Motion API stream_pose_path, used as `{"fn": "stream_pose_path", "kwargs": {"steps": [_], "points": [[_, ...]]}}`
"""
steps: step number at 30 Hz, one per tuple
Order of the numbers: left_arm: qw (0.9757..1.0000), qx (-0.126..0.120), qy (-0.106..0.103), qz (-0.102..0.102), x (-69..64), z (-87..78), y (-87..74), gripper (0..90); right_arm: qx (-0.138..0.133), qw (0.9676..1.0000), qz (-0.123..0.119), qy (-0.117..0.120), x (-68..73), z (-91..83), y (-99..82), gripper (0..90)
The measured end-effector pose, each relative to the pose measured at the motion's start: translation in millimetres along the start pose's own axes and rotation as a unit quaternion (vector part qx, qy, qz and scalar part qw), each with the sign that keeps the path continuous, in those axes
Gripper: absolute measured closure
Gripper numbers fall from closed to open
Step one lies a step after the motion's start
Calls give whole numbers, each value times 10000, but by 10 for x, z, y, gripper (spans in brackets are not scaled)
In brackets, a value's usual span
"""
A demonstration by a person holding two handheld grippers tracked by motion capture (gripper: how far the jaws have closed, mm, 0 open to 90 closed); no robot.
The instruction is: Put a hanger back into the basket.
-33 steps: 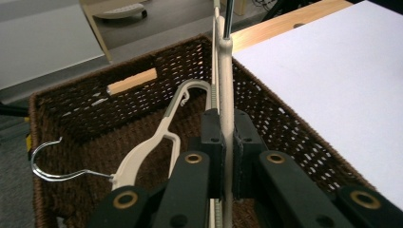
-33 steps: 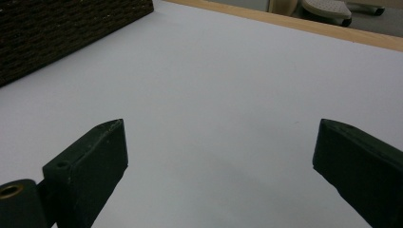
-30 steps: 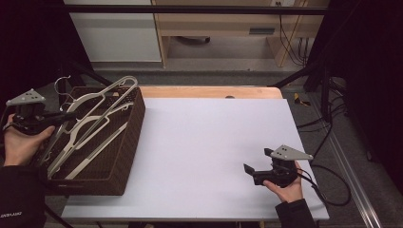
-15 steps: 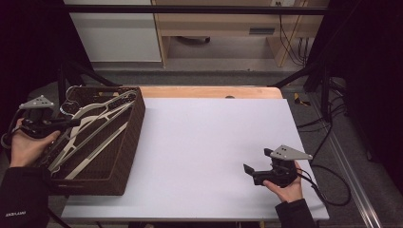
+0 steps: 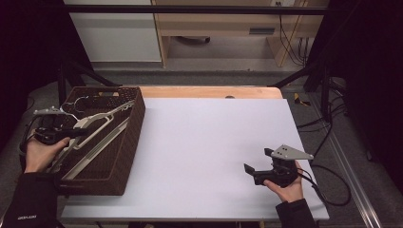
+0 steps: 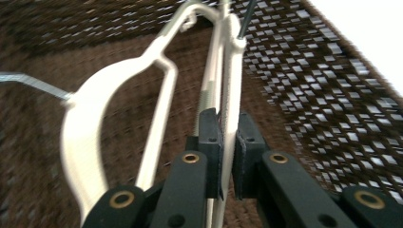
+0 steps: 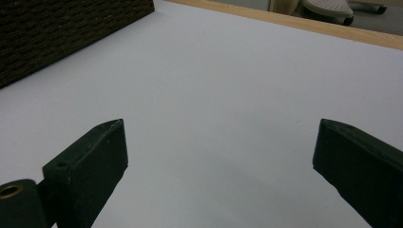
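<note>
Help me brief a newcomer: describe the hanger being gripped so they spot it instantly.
Find the dark woven basket at the table's left end. Several white hangers lie in it; the gripped hanger is the one whose thin bar the left gripper has its jaws shut on.

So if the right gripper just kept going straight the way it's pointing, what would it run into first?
Probably the brown woven basket. The right gripper lies low over the white table, open jaws aimed left across bare surface, so the way looks free until the basket's side wall, though depth is hard to judge.
</note>
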State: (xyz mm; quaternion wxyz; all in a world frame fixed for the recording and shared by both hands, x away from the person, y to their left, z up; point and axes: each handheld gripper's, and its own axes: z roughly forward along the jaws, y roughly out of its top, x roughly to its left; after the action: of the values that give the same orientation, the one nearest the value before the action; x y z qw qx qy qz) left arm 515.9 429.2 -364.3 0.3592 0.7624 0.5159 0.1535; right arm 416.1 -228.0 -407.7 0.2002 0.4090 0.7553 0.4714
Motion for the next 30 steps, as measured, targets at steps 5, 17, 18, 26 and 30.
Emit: {"fn": "stream_pose_path", "kwargs": {"steps": [5, 17, 18, 26, 30], "points": [[9979, -113, 565, -308, 59, -37, -53, 758, -2, 10000, -6, -6, 1, 3, -1, 46], [9931, -1037, 536, 103, -237, -416, -157, 475, -45, 10000, -66, -36, -12, -9, 1, 41], [9922, -1135, 492, 148, -298, -434, -166, 442, -77, 10000, -29, -46, -10, -10, 4, 41], [9835, -1726, -119, 535, -863, -437, -268, 225, -120, 9999, -49, -98, -9, -6, -3, 30], [9806, -1784, -414, 699, -1131, -359, -310, 122, -145, 9998, -68, -112, -10, -13, -6, 27]]}}
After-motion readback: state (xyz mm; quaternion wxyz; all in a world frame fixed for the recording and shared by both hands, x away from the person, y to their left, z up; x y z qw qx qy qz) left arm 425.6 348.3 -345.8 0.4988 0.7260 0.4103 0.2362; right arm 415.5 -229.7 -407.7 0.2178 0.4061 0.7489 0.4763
